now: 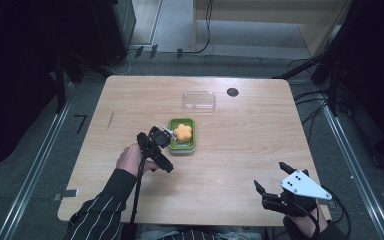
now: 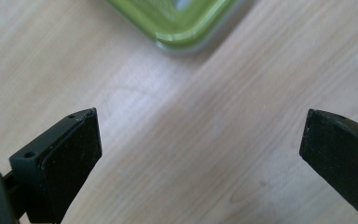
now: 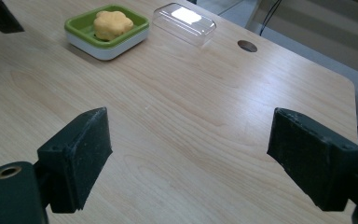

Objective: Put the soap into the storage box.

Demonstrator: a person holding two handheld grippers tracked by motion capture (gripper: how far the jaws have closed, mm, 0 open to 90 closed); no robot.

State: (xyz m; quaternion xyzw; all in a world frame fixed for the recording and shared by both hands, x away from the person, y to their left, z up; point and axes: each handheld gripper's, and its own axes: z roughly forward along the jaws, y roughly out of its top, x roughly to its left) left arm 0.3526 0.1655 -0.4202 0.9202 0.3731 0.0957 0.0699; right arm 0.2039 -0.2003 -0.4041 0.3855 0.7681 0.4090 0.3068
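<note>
I see table [image 1: 230, 165]: light wood top, rounded corners, round dark hole [image 1: 232, 92] near far edge. Green dish [image 1: 181, 144] with white base rests on top near centre; orange flower-shaped piece [image 1: 183, 132] lies in it. Clear plastic lid [image 1: 199, 99] lies flat on top beyond dish, apart from it, just beside hole.

Table [image 1: 230, 165] wide open on right half + near edge. Obstacles clustered mid: green dish [image 1: 182, 135] w/ yellow piece [image 1: 183, 132], clear lid [image 1: 199, 99] behind it, narrow gap betw. them.
</note>
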